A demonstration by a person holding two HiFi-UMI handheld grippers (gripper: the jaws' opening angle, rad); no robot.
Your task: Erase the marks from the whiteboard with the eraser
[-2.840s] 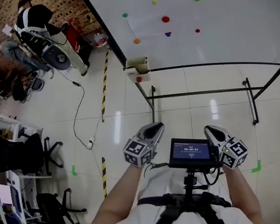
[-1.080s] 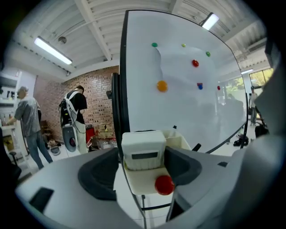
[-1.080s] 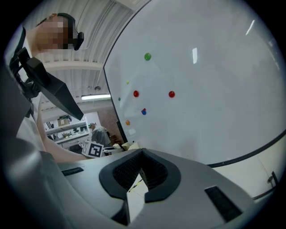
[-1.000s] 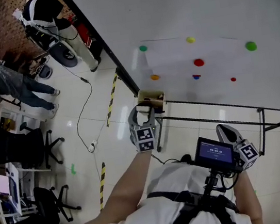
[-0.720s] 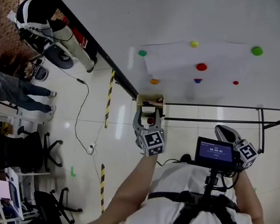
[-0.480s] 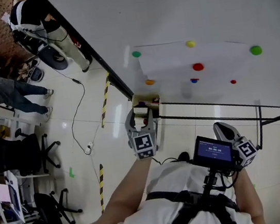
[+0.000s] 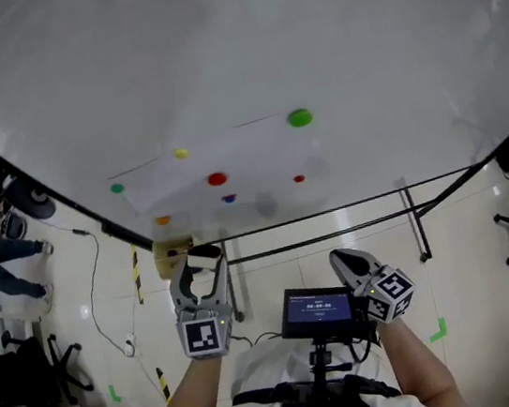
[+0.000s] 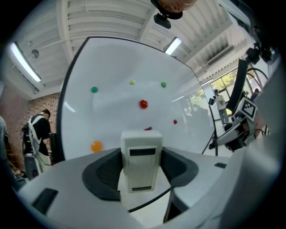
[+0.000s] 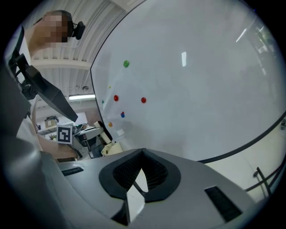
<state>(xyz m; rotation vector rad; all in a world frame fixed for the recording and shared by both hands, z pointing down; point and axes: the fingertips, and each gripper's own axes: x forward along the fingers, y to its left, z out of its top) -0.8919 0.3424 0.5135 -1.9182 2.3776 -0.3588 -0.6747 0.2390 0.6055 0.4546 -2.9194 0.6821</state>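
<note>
- So far nothing looked erased; coloured marks (image 7: pixel 218 179) dotted the whiteboard (image 7: pixel 324 36).
- Jaws of the left gripper (image 7: pixel 197 269) had just clamped the eraser (image 8: pixel 142 159); those of the right gripper (image 7: pixel 343 259) sat together, empty.

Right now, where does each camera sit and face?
Head view: on the person's head, looking down at the whiteboard, forearms, left gripper and right gripper.
Left gripper view: on that gripper, facing the board past jaws just closed on the eraser.
Right gripper view: on that gripper, facing the board past shut jaws.
All share the green dot.
</note>
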